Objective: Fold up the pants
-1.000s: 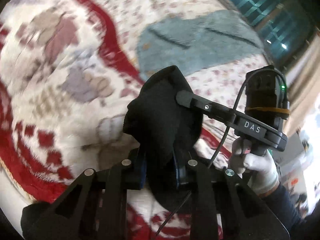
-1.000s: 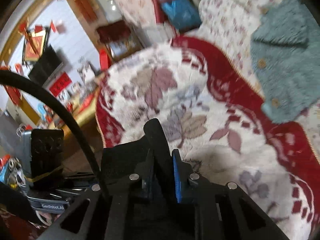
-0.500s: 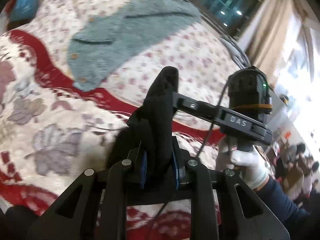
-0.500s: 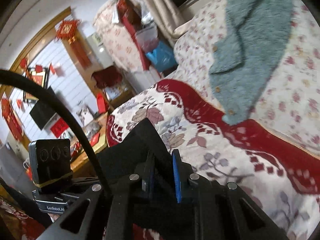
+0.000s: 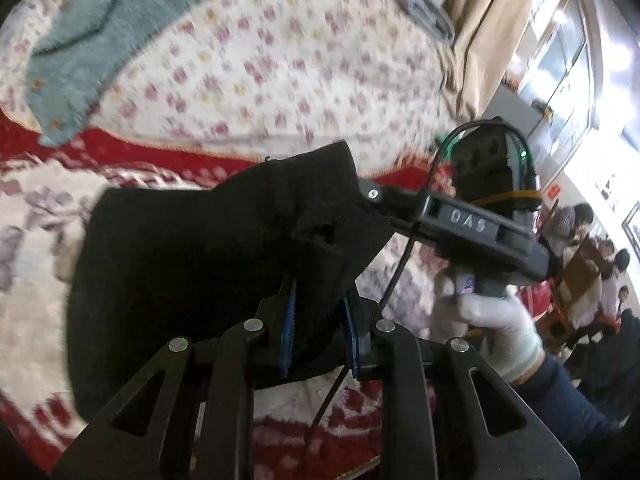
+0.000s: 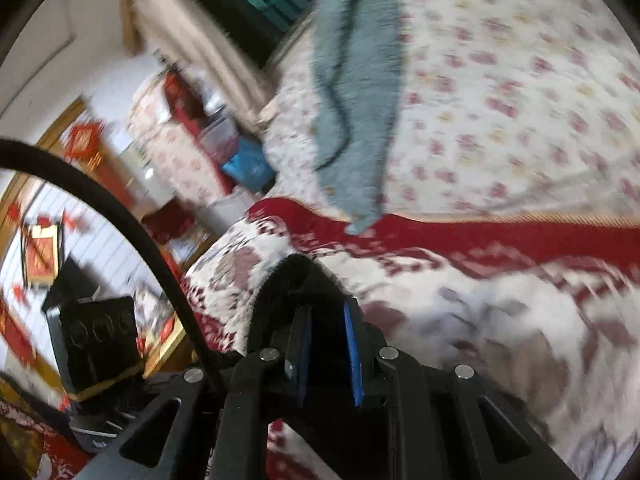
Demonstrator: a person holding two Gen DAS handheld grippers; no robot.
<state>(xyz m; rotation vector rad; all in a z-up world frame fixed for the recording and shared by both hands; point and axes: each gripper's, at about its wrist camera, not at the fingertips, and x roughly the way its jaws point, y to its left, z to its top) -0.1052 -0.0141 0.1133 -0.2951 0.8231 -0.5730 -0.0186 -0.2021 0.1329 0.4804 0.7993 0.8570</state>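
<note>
The black pants (image 5: 192,264) hang bunched in the air above the bed, held by both grippers. My left gripper (image 5: 320,320) is shut on the black fabric, which fills the space between its blue pads. My right gripper (image 6: 326,344) is shut on another part of the pants (image 6: 296,280), whose edge stands up over its fingers. The right gripper's body (image 5: 472,216) also shows in the left wrist view, held by a white-gloved hand (image 5: 500,332) just right of the fabric. The lower part of the pants is hidden.
A red and cream floral blanket (image 6: 500,288) covers the near bed; a white flowered sheet (image 5: 280,64) lies beyond. A teal knitted cardigan (image 5: 92,40) lies on the sheet, also in the right wrist view (image 6: 356,92). Beige curtains (image 5: 480,20) and people (image 5: 600,280) stand to the right.
Both grippers have lifted and swung with the pants; the views have turned toward the flowered sheet. The black fabric now spreads wider to the left in the left wrist view.
</note>
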